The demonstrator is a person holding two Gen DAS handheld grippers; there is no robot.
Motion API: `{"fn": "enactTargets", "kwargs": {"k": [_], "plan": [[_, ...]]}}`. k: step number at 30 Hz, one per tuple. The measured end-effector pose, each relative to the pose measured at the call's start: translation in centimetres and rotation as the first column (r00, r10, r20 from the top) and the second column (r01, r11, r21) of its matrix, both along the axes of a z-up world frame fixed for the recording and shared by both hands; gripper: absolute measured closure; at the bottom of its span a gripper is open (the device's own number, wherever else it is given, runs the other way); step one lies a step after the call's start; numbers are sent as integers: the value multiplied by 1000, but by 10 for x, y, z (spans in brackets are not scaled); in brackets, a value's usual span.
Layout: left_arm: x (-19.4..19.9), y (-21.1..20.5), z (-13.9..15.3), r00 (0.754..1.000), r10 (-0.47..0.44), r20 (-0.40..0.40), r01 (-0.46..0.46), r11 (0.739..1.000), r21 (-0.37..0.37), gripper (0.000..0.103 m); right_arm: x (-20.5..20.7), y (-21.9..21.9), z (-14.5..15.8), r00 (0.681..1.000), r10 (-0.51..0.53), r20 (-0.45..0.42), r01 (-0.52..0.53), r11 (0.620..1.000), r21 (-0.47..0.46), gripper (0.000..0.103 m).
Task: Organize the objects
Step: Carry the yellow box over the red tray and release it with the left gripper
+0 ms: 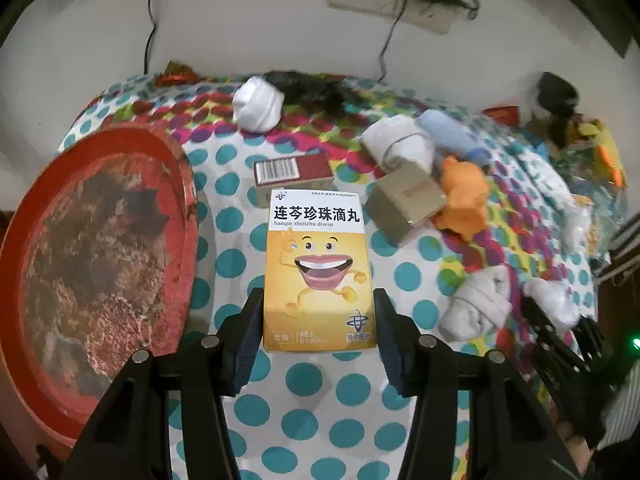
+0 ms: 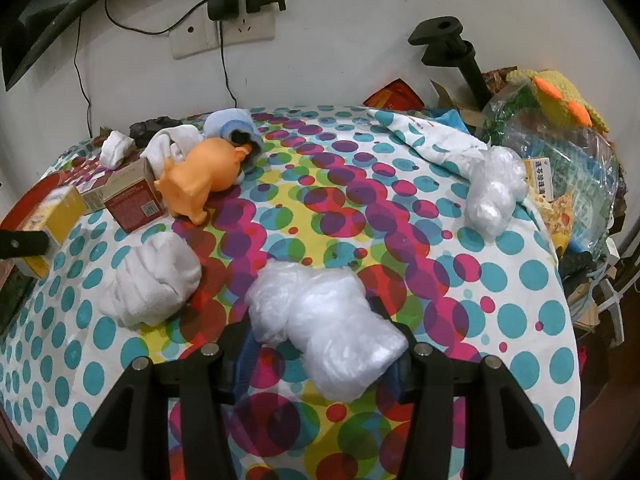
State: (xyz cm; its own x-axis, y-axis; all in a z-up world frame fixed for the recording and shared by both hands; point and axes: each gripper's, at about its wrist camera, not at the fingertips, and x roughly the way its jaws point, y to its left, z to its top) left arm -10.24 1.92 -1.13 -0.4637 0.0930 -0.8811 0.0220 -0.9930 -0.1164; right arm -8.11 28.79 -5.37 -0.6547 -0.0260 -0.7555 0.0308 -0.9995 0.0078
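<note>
Left jaws clamp yellow medicine box (image 1: 318, 272) — right jaws grip plastic bag (image 2: 328, 328)

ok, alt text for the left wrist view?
The left gripper holds a yellow medicine box with a cartoon smiling mouth above a polka-dot tablecloth. A worn red round tray sits left; an orange toy lies right.

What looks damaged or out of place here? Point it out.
The red tray at the table's left edge stands out: its inner surface is badly worn, the coating flaked into brown and pale patches. Otherwise only clutter: rolled socks, boxes and an orange toy scattered on the dotted cloth. Nothing looks spilled.
</note>
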Motion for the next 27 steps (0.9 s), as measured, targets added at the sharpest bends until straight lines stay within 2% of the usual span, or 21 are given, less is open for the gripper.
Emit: {"fn": "enactTargets", "kwargs": {"k": [5,10,18,27], "plan": [[6,-16,14,1000,-14,-8,14,999,41,54,0,-1,0,1000,1,2,-1,1000,9,52],[11,-47,25,999,26,-30,-27,1000,-12,54,0,-2,0,1000,1,2,-1,1000,14,52],[20,-126,34,988,148,-46,-150,987,-63,54,-1,-3,0,1000,1,5,-1,1000,28,52],[36,-222,16,951,308,-7,-306,945,-115,54,0,-3,-1,1000,1,4,-1,1000,29,52]]}}
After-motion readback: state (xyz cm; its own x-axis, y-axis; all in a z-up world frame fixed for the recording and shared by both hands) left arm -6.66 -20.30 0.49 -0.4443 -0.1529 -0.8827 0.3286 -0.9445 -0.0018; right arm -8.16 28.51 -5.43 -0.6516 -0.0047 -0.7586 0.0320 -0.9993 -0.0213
